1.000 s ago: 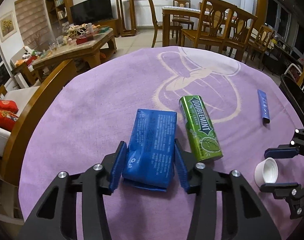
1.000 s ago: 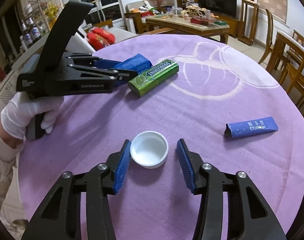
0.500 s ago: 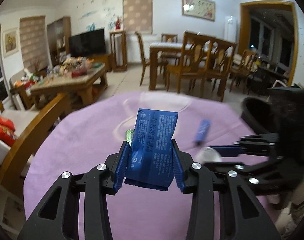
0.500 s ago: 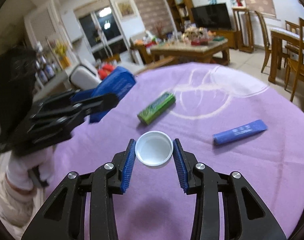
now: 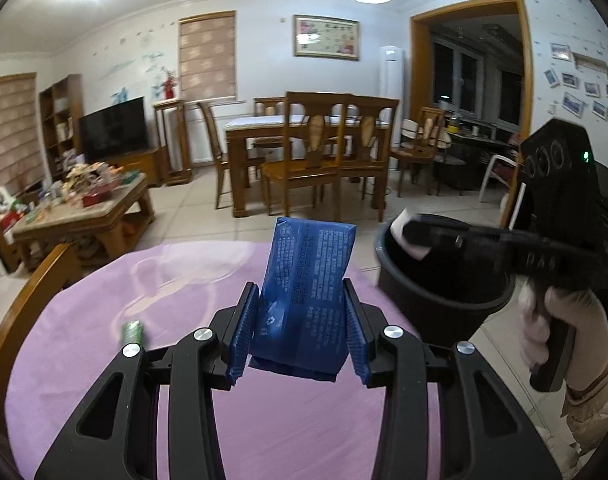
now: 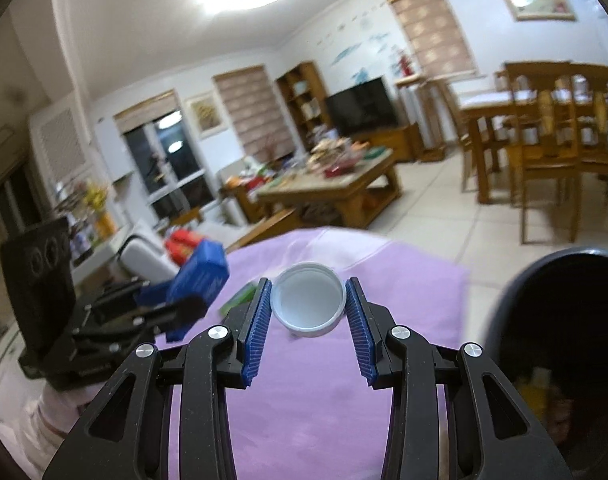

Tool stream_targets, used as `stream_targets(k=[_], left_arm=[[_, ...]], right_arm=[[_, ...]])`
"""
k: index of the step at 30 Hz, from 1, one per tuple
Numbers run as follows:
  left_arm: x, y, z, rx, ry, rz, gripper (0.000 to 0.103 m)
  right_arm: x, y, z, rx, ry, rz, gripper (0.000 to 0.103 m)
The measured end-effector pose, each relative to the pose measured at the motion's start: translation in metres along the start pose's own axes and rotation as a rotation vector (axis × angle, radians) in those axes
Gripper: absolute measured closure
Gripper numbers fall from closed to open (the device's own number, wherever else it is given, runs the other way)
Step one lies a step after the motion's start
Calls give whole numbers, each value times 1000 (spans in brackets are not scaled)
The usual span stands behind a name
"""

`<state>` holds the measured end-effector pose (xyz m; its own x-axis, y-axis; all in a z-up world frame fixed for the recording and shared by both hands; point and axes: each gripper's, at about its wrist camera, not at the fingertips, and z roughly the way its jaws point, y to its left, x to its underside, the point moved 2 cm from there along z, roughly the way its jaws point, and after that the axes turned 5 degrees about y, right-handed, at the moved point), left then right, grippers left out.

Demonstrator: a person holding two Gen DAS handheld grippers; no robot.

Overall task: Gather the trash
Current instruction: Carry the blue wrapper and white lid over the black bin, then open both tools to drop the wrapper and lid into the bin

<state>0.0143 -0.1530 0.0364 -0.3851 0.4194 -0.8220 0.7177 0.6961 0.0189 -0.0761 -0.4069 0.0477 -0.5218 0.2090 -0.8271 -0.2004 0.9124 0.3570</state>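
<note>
The bin (image 5: 436,300) is set just beside the bench (image 5: 104,344) to catch trash. The blue packet (image 5: 308,284) is clamped in the left gripper (image 5: 300,332), the white cap (image 6: 307,300) in the right gripper (image 6: 307,330), both raised for dropping in.

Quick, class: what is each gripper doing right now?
Left gripper: closed on the blue packet.
Right gripper: closed on the white cap.

Each gripper (image 5: 300,328) has black skeletal arms, silver screws and blue ribbed pads (image 6: 257,330). Behind its handle: a white-gloved hand (image 5: 560,320), apparently a beige sleeve.
</note>
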Motion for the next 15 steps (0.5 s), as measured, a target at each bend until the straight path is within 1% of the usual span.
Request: stream_targets(k=[4, 7, 10, 15], left_arm=[[-10, -31, 19, 41, 1, 37, 62], [-17, -55, 35, 75, 1, 66, 62], [-20, -71, 46, 98, 3, 77, 62], [-30, -99, 74, 161, 14, 88, 62]], right_arm=[[0, -37, -34, 59, -62, 58, 65], [3, -73, -57, 130, -106, 117, 65], [13, -101, -77, 207, -136, 156, 65], [23, -144, -95, 272, -165, 219, 65]])
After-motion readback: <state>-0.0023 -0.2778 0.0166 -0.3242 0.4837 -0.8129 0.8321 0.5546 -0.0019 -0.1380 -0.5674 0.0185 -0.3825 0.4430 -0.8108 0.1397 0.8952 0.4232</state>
